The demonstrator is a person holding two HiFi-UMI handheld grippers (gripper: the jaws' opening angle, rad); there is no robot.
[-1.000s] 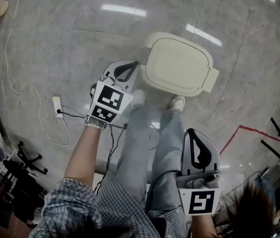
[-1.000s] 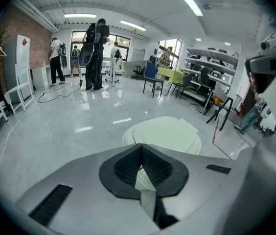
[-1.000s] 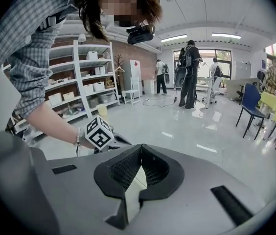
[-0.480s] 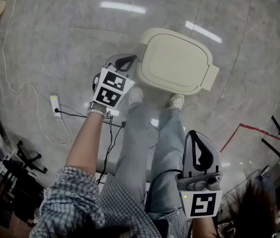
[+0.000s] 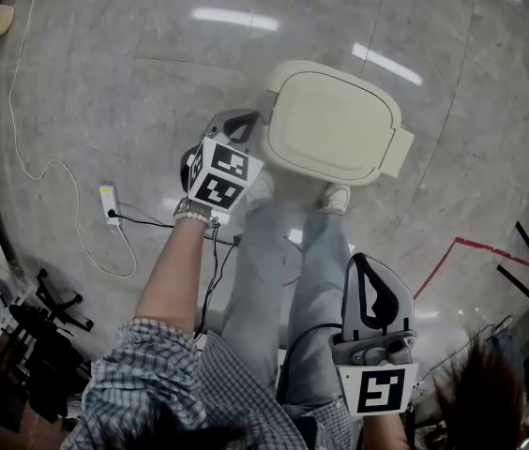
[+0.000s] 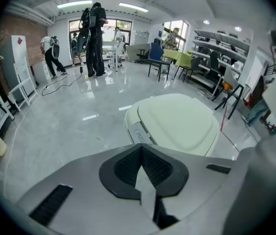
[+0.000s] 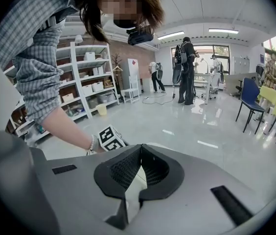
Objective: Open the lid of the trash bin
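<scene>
The cream trash bin [image 5: 335,120] stands on the floor in front of the person's feet, its lid down. In the left gripper view the bin [image 6: 177,119] fills the middle, with a push tab [image 6: 139,133] on its near edge. My left gripper [image 5: 244,120] hovers just off the bin's left side, shut and holding nothing; its tips [image 6: 140,150] sit just short of the tab. My right gripper [image 5: 366,268] hangs low over the person's right leg, well short of the bin, also shut and holding nothing [image 7: 140,151].
The person's two shoes [image 5: 335,195] stand against the bin's near side. A power strip [image 5: 108,202] with trailing cables lies on the floor to the left. Red tape [image 5: 452,251] marks the floor at right. Shelves [image 7: 86,89], chairs and distant people ring the room.
My left gripper has moved forward and to the right, closer to the bin's left edge. The right gripper has crept slightly forward. The lid is unchanged.
</scene>
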